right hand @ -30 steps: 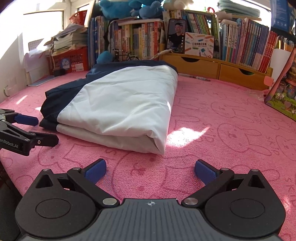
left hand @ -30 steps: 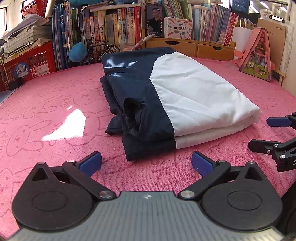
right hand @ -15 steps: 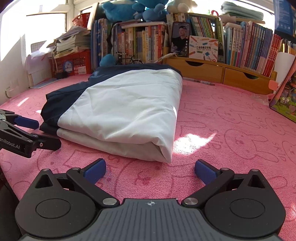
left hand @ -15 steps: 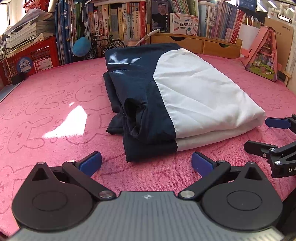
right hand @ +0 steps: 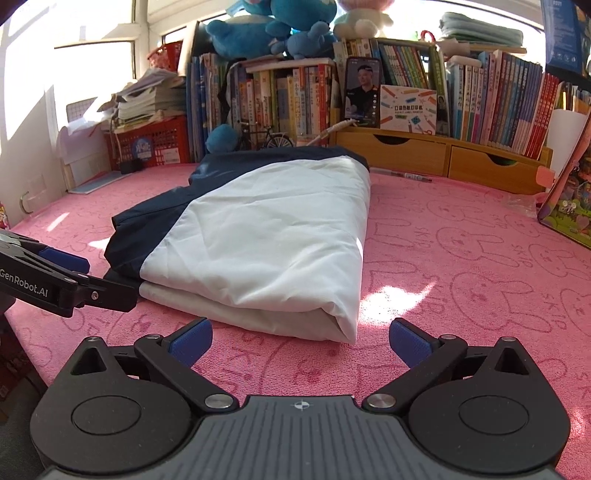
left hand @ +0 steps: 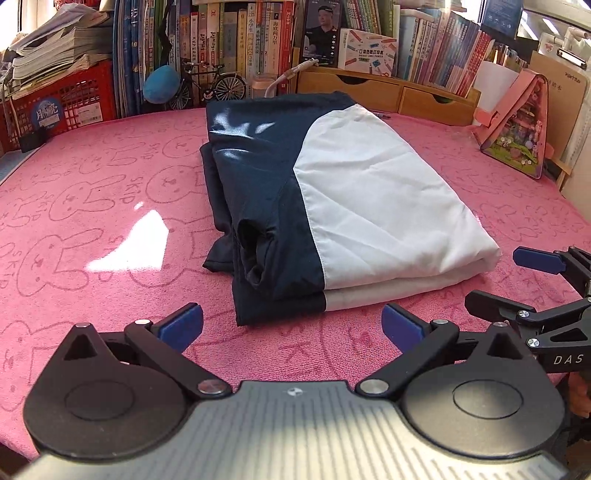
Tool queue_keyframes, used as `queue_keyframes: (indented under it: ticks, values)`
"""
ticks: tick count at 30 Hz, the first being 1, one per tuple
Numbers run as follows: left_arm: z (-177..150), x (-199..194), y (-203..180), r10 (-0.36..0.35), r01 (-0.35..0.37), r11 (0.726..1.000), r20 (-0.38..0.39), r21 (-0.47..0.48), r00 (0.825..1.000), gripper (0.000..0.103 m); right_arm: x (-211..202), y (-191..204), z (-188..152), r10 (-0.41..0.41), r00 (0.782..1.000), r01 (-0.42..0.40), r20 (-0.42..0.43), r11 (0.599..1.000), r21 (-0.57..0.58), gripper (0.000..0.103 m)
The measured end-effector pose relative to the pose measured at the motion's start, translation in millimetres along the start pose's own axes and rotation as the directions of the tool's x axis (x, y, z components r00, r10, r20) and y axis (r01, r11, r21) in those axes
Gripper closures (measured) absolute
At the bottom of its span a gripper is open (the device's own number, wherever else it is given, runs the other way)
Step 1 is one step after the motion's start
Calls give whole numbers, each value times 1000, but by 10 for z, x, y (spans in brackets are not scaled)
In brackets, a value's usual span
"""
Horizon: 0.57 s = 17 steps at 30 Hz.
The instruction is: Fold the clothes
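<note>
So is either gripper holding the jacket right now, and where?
Neither. The left gripper and right gripper are open, short of the folded jacket.

Pink bunny-print cover (left hand: pixel 92 206), folded garment (left hand: pixel 332 199) on it

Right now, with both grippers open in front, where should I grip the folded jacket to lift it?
Probably grip the near edge of the folded jacket, coming in low from the front. The stacked layers there end in an open edge, navy at the left, white at the right, so one gripper can pinch each corner.

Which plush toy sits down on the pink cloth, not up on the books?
The small blue plush beside the toy bicycle; the other plush toys perch atop the books.
</note>
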<state>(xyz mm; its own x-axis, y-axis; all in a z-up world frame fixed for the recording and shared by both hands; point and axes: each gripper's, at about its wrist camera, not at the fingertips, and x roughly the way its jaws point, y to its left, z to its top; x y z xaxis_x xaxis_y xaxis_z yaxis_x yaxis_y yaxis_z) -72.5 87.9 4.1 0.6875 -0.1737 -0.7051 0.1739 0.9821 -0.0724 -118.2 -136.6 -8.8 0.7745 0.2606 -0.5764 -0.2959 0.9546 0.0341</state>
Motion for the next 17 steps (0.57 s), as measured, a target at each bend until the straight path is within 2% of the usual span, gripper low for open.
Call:
queue_keyframes:
  ticks: [17]
  values:
    - [-6,59,-22,-15,14,999,-40,-31,999,0,31,54,-31,7,999,-7,-38,1000,5,0]
